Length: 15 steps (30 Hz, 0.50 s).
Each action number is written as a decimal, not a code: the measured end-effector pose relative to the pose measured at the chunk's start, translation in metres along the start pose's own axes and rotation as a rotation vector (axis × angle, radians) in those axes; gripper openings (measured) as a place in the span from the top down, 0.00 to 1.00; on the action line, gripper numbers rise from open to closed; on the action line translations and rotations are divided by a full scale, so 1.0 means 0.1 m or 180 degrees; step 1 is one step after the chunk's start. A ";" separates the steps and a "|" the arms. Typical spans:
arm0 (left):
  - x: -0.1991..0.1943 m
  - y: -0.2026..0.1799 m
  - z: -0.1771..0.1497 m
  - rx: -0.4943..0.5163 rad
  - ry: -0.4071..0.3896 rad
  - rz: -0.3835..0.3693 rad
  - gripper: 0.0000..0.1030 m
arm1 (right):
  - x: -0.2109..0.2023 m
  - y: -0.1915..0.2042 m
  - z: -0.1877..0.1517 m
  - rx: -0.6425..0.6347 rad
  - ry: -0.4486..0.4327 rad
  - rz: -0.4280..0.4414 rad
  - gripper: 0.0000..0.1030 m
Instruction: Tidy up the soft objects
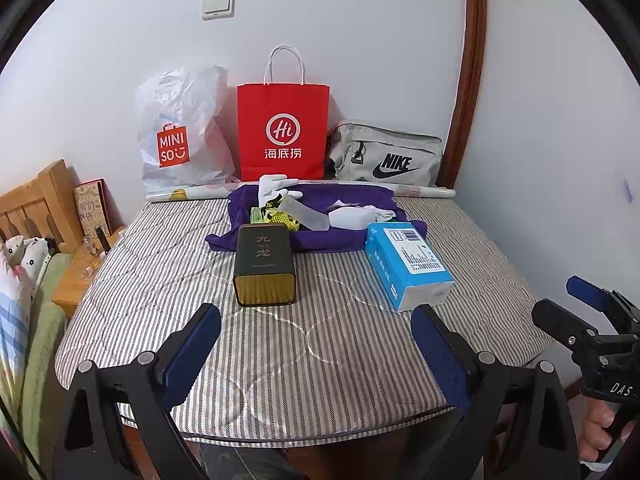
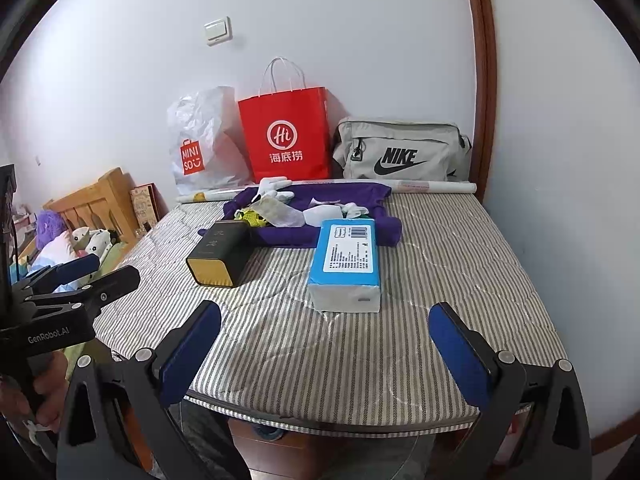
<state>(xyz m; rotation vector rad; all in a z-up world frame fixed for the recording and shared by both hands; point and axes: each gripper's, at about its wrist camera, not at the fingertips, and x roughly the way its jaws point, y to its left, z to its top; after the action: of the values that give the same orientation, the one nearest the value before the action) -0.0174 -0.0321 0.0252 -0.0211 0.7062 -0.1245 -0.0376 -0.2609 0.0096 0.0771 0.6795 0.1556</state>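
Stripes run across the padded tabletop (image 1: 320, 320), which carries everything in view. In the left wrist view the left hand-held gripper (image 1: 316, 354) hangs over the near edge at 6 o'clock with its blue-padded jaws spread wide and nothing between them. The right hand-held gripper (image 2: 324, 354) stands the same way in its own view, wide apart and empty; in the left view it shows at 3 o'clock, gripped by a hand (image 1: 604, 432).

A purple cloth (image 1: 320, 216) lies spread at 12 o'clock from the grippers, toward the far side of the tabletop. On it rest a white glove (image 1: 276, 186), a yellow-green mesh item (image 1: 280, 218) and some white soft pieces (image 1: 352, 216). A dark tin box (image 1: 265, 270) lies on its side touching the cloth's near edge. At 1 o'clock a blue tissue pack (image 1: 408, 264) lies just beside the cloth, its far end on the purple fabric.

Against the wall behind stand a white Miniso bag (image 1: 184, 132), a red paper bag (image 1: 282, 132) and a grey Nike bag (image 1: 386, 156).
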 end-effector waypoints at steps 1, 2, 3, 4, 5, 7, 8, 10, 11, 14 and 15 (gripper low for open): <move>0.00 0.00 0.00 0.0001 0.0002 0.0002 0.07 | 0.00 0.00 0.00 0.0000 0.0001 0.0000 0.01; 0.00 0.00 0.00 0.0003 0.0000 0.0000 0.07 | 0.00 0.00 0.00 0.0002 0.0000 0.0001 0.01; 0.00 0.00 0.00 0.0002 0.0002 0.0000 0.07 | 0.00 0.00 0.00 0.0002 0.0000 0.0001 0.01; 0.00 0.00 0.00 0.0002 0.0002 -0.0001 0.07 | 0.00 0.00 0.00 0.0004 0.0000 -0.0001 0.01; 0.00 0.00 0.00 0.0002 0.0005 -0.0004 0.07 | 0.00 0.00 0.00 0.0003 -0.0001 0.0002 0.01; 0.00 0.00 -0.01 0.0001 0.0009 -0.0009 0.07 | 0.00 0.00 0.00 -0.0002 0.0000 0.0010 0.01; 0.00 0.01 -0.01 0.0002 0.0010 -0.0013 0.07 | 0.00 0.00 0.00 -0.0002 0.0001 0.0011 0.01; 0.00 0.01 -0.01 -0.0001 0.0014 -0.0017 0.07 | 0.00 0.01 0.00 -0.0001 0.0002 0.0007 0.01; 0.01 0.01 -0.01 -0.0003 0.0017 -0.0018 0.07 | 0.00 0.01 0.00 -0.0002 0.0006 0.0008 0.01; 0.01 0.01 -0.01 -0.0004 0.0017 -0.0018 0.07 | 0.00 0.00 0.00 -0.0001 0.0005 0.0007 0.01; 0.01 0.01 -0.01 -0.0004 0.0017 -0.0017 0.07 | 0.00 0.00 0.00 -0.0001 0.0005 0.0008 0.01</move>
<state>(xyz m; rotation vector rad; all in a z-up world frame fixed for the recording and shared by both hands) -0.0174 -0.0308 0.0238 -0.0240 0.7117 -0.1292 -0.0374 -0.2607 0.0098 0.0775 0.6811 0.1581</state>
